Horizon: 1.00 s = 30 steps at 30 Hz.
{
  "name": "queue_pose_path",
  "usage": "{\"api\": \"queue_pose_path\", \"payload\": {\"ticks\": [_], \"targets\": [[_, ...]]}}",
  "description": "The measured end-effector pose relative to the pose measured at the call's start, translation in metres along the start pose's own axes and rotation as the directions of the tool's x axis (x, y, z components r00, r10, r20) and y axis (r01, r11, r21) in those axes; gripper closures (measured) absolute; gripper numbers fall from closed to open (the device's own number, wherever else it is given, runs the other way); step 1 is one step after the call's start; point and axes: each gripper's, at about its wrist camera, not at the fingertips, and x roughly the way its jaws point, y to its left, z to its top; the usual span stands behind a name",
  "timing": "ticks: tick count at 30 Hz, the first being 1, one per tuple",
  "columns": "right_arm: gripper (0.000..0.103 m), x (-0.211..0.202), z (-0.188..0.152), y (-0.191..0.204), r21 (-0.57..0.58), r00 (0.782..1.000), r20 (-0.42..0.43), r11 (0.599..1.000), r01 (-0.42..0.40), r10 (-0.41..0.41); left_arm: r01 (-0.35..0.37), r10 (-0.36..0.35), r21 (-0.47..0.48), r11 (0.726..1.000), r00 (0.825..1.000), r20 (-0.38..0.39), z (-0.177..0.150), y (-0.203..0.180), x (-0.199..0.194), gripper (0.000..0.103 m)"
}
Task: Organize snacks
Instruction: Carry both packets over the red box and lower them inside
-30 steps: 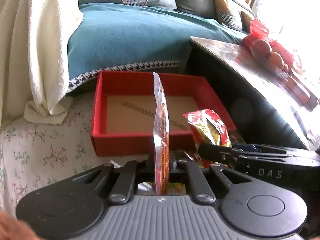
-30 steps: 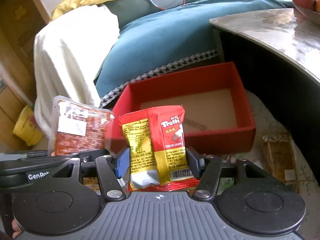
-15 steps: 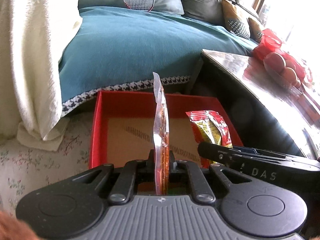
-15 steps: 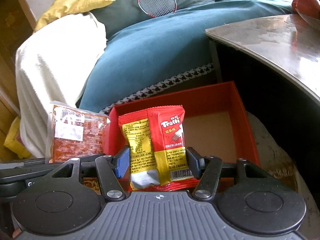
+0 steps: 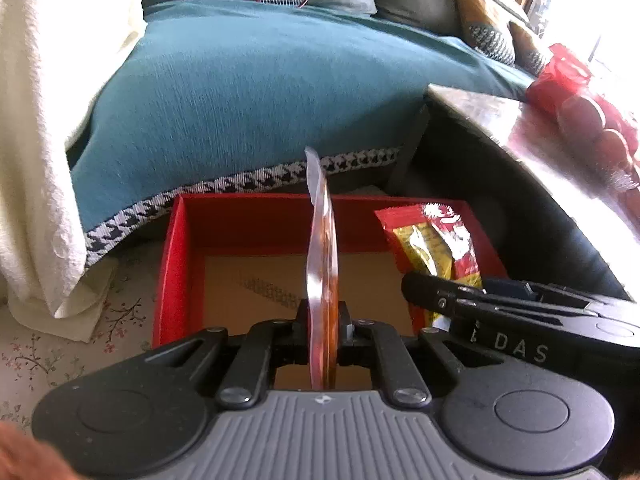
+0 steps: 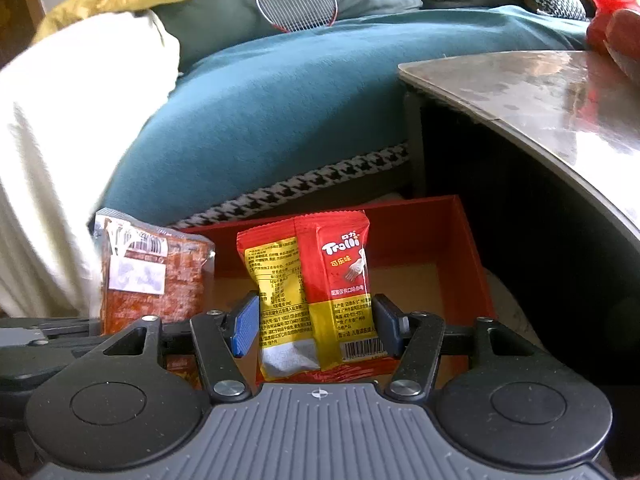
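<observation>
My left gripper [image 5: 323, 320] is shut on a flat clear packet of orange-red snack [image 5: 322, 256], held upright and edge-on over the near part of an open red box [image 5: 180, 240]. The packet also shows in the right wrist view [image 6: 152, 276], at the left. My right gripper [image 6: 316, 324] is shut on a red and yellow Trolli candy bag [image 6: 316, 288], held upright over the same red box [image 6: 464, 252]. In the left wrist view the Trolli bag [image 5: 436, 240] and the right gripper sit to the right, beside my left gripper.
The red box lies on a floral cloth [image 5: 60, 344] in front of a sofa with a teal throw [image 5: 248, 92] and a white blanket [image 5: 28, 160]. A badminton racket [image 6: 296, 0] rests on the cushions. A dark table [image 6: 532, 92] stands right, with red bagged fruit [image 5: 588, 120].
Both grippers have moved forward with their packets, from in front of the red box to over it. The box now appears closer and lower in both views.
</observation>
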Motion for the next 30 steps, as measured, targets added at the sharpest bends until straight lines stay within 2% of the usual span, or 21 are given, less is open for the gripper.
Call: {"api": "queue_pose_path", "payload": {"ticks": [16,24,30], "targets": [[0.036,0.041,-0.005,-0.009,-0.03,0.992,-0.077,0.995,0.094,-0.096,-0.049,0.049,0.003,0.999,0.996,-0.076,-0.008,0.002,0.04,0.097],[0.035,0.049,-0.005,-0.005,-0.053,0.986,-0.117,0.992,0.112,-0.117,-0.052,0.051,-0.009,0.999,0.995,-0.081,-0.01,0.008,0.044,0.097],[0.033,0.051,-0.006,-0.001,-0.077,0.986,-0.107,0.99,0.122,-0.13,-0.06,0.059,-0.011,0.998,0.995,-0.084,-0.01,0.011,0.042,0.095]]}}
